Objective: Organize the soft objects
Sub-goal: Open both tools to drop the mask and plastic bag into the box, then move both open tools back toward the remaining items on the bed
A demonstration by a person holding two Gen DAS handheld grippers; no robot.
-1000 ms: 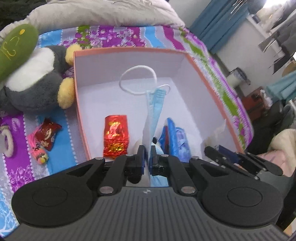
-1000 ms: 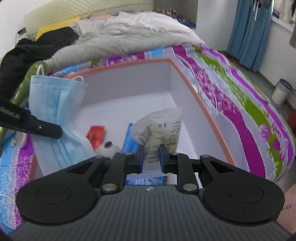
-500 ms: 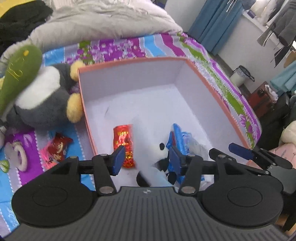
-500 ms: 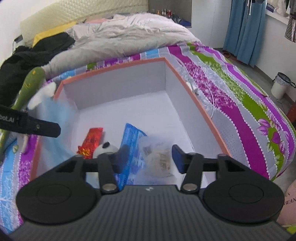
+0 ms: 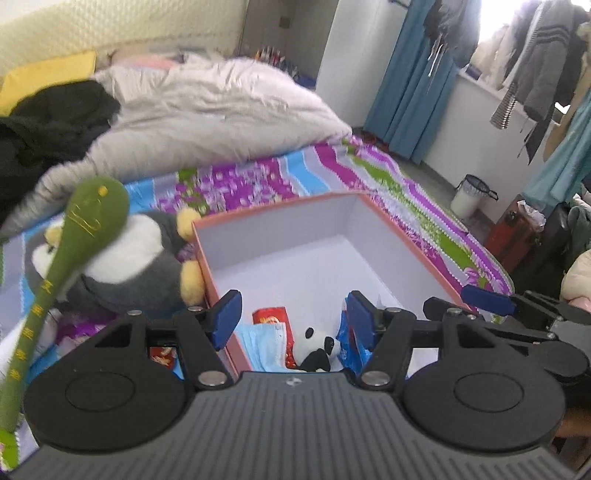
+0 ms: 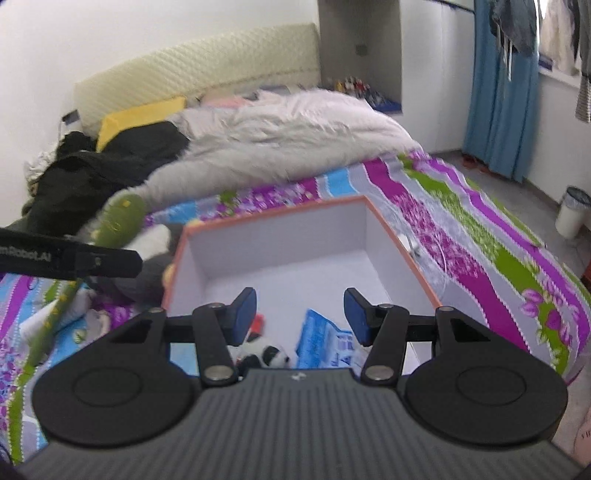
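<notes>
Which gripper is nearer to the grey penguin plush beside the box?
Left. The left gripper hangs over the box's near left wall, next to the penguin plush. The right gripper is further right, over the box's middle.

An open orange-rimmed cardboard box (image 5: pixel 406 243) sits on the striped floral bedspread (image 5: pixel 258 181); a grey-and-white plush penguin (image 5: pixel 125 262) lies at its nine o'clock, a rumpled pale duvet (image 5: pixel 207 114) at twelve.

light: daylight, window (image 5: pixel 491 22) glare | motion blur throughout | fisheye-warped edges
</notes>
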